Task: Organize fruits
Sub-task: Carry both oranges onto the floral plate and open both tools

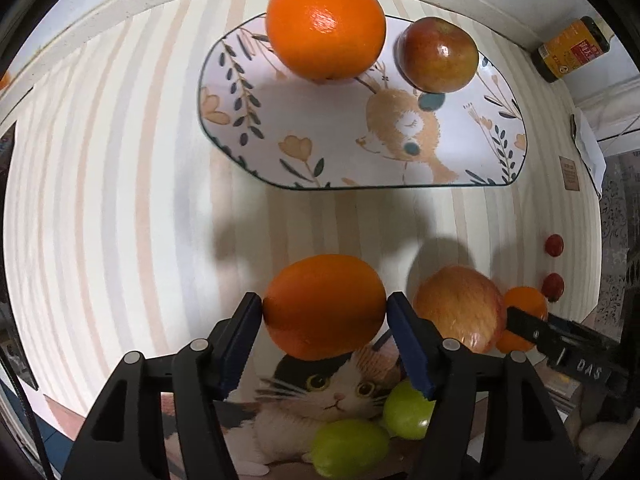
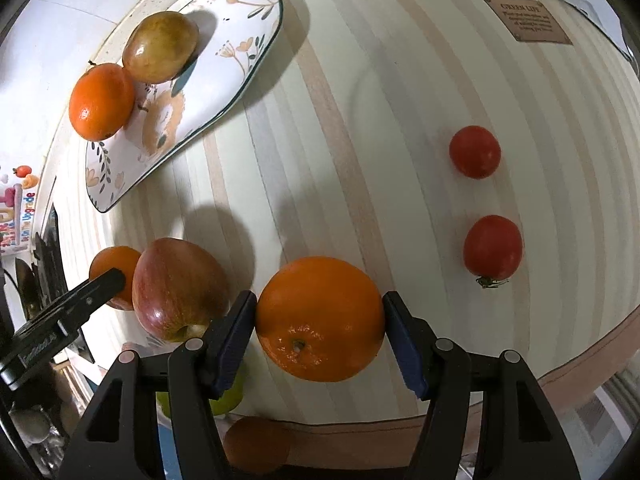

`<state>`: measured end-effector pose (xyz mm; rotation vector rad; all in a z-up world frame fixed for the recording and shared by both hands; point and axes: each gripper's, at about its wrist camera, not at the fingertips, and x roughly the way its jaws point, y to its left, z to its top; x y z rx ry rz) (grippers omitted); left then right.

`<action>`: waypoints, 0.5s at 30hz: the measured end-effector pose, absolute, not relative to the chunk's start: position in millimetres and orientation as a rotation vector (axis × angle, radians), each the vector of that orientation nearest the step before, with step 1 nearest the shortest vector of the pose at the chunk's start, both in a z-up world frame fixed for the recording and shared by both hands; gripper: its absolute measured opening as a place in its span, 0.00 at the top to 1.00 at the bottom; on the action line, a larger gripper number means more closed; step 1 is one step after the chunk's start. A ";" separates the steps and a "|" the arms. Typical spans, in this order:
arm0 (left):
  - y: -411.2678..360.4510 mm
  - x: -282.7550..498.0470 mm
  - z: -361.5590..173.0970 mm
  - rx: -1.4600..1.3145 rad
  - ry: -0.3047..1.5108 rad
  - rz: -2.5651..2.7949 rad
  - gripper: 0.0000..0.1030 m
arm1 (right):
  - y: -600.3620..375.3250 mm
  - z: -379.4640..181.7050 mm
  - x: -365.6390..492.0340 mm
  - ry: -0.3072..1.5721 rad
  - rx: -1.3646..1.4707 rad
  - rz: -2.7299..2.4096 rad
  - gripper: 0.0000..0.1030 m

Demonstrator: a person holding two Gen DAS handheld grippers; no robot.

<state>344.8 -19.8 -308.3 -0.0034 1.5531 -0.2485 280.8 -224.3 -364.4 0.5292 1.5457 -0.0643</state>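
Observation:
My left gripper [image 1: 325, 312] is shut on an orange [image 1: 324, 306], held above a cat-print plate [image 1: 288, 408] with two green fruits [image 1: 406, 410]. My right gripper [image 2: 320, 318] is shut on another orange [image 2: 320, 318], which also shows at the right of the left wrist view [image 1: 526, 300]. A red-yellow apple [image 2: 176, 288] lies between the two grippers on the striped cloth. A flower-and-fox plate [image 1: 360, 140] further off holds an orange [image 1: 326, 26] and an apple [image 1: 438, 54].
Two small red tomatoes [image 2: 475, 152] [image 2: 493, 248] lie on the cloth to the right. A dark bottle with a yellow label [image 1: 572, 50] stands at the back right. The table edge [image 2: 580, 356] runs close to the right gripper.

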 end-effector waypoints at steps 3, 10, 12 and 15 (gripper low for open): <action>-23.5 342.3 -313.6 -0.008 1.541 -0.243 0.38 | -229.8 -363.8 275.6 1.548 0.525 -0.065 0.34; -19.2 354.7 -313.3 -0.031 1.546 -0.186 0.40 | -228.4 -365.1 278.2 1.551 0.517 -0.064 0.35; -11.7 350.8 -307.0 -0.031 1.537 -0.181 0.40 | -227.0 -364.8 275.6 1.553 0.517 -0.050 0.35; 2.4 345.3 -292.2 -0.020 1.529 -0.178 0.40 | -223.3 -365.5 272.2 1.555 0.523 -0.036 0.35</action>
